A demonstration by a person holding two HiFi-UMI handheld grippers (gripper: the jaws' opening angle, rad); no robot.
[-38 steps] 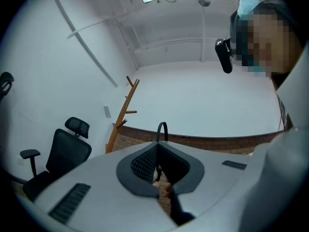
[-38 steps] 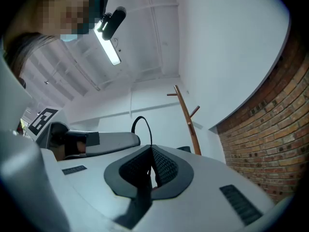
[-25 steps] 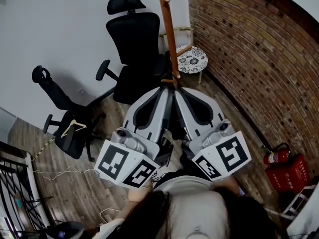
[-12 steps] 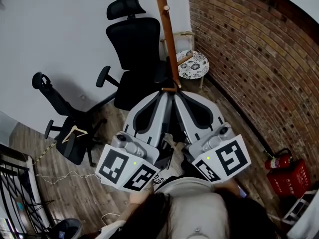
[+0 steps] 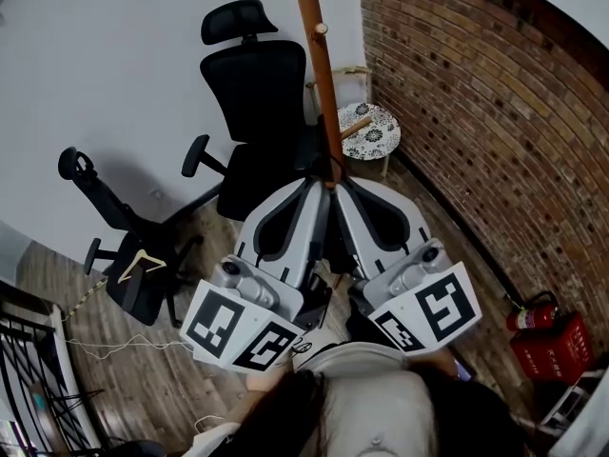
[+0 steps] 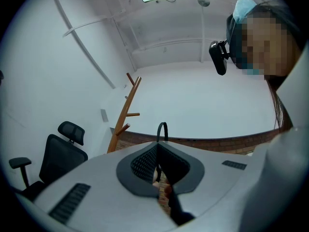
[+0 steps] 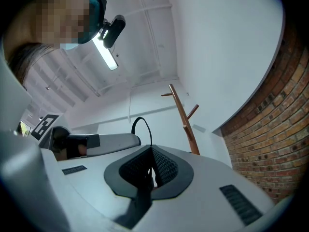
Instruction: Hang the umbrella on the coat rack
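Note:
A wooden coat rack [image 5: 319, 84] stands in the corner, with short pegs [image 5: 322, 29] along its pole. It also shows in the left gripper view [image 6: 124, 117] and the right gripper view [image 7: 183, 115]. My left gripper [image 5: 317, 187] and right gripper [image 5: 341, 187] are side by side with their tips pointing at the pole's lower part. Both are shut on the dark umbrella, which is mostly hidden between them. Its black loop strap [image 6: 162, 129] rises above the left jaws and also arches over the right jaws [image 7: 140, 124].
A black office chair [image 5: 257, 84] stands left of the rack. A second chair [image 5: 133, 255] carries a wooden hanger. A round patterned stool [image 5: 369, 129] sits by the brick wall [image 5: 476, 112]. A fire extinguisher [image 5: 528, 314] and red crate [image 5: 563, 336] are at lower right.
The rack pole and its pegs have slid lower in the head view. Both grippers stay together, shut on the umbrella, tips still at the pole.

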